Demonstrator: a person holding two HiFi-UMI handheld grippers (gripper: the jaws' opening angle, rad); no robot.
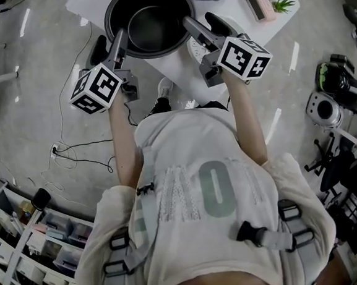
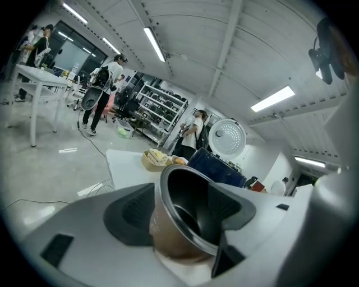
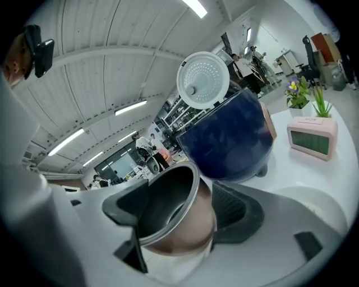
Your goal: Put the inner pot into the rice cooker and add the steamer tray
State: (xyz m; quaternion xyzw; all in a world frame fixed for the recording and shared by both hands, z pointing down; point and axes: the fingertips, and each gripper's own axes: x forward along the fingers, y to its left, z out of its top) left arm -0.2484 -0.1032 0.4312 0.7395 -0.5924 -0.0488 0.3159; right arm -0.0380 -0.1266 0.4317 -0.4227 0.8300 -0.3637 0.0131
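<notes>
A: Head view is showing it nearest first. The left tongs (image 1: pixel 112 36) and right tongs (image 1: pixel 198 19) are sitting on opposite sides of the inner pot (image 1: pixel 150 26), which is resting mouth-up at the near edge of the table (image 1: pixel 89 4).

B: Are they clamping it?

A: Not that I'm seeing. Both gripper views are showing the jaws standing wide, one pad inside the wall and one outside, straddling the rim with slack.

B: And the rice cooker (image 3: pixel 224 134)?

A: It's lying beyond the pot, toward the far edge and rightward, so the right tongs are looking nearer. The pot is round, so no long axis is mattering. I'm judging the carry as away and right.

B: What is the head view missing?

A: It's cropping the cooker to a sliver. The right gripper view is showing its lid (image 3: pixel 203 79) standing open.
</notes>
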